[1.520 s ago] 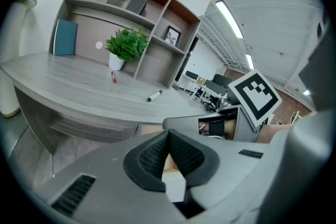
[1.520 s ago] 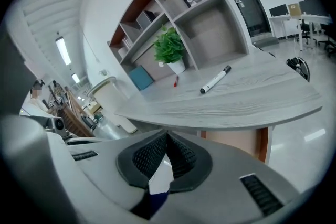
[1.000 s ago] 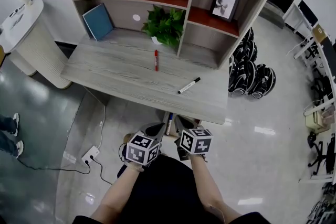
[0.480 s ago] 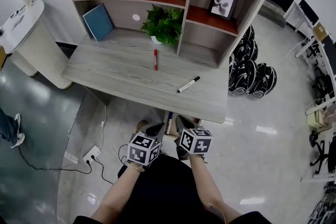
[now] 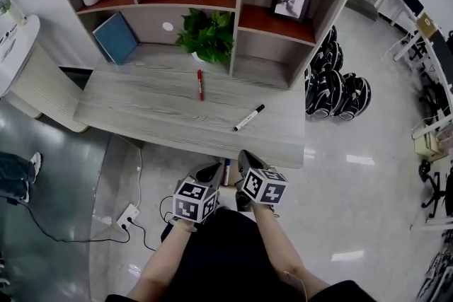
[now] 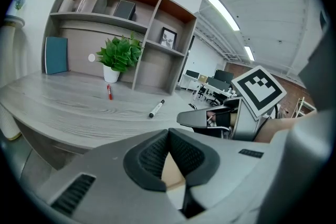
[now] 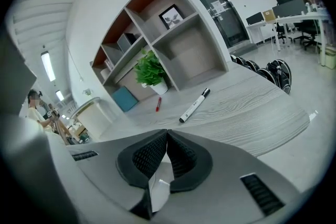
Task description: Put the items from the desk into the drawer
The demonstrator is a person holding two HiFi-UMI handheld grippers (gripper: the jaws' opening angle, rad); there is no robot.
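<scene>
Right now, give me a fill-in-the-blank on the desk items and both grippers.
1. The red pen lies just in front of the ____.
2. In the head view, the marker lies to the pen's ____.
3. The left gripper and right gripper are both ____, holding nothing.
Missing words: plant; right; shut.

The left gripper [image 5: 209, 172] and right gripper [image 5: 245, 156] edged toward the desk [image 5: 141, 106], seemingly.
</scene>
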